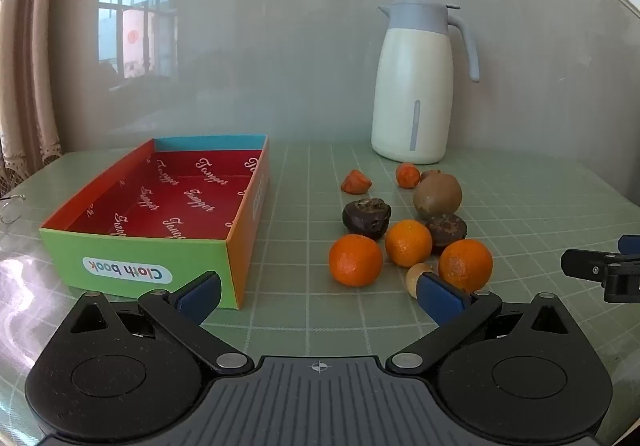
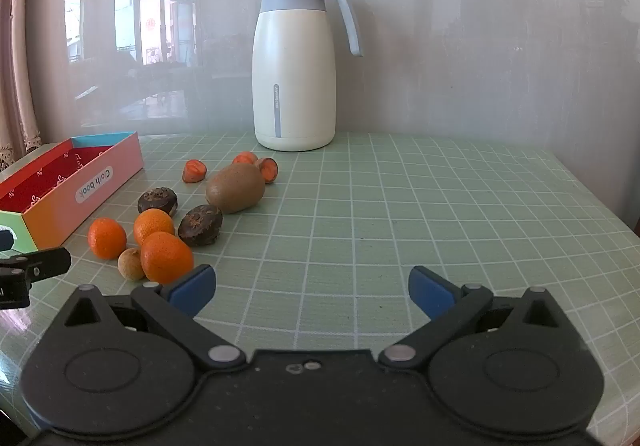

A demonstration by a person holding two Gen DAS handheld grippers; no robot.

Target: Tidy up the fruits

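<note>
Left wrist view shows the left hand-held gripper [image 1: 320,296] spread apart and empty before the loose fruit cluster [image 1: 408,230] mid-worktop beside the empty box [image 1: 140,254], so centring its fingers on the nearest orange [image 1: 355,260] looks wisest, the right hand-held gripper [image 2: 312,292] likewise apart.
</note>
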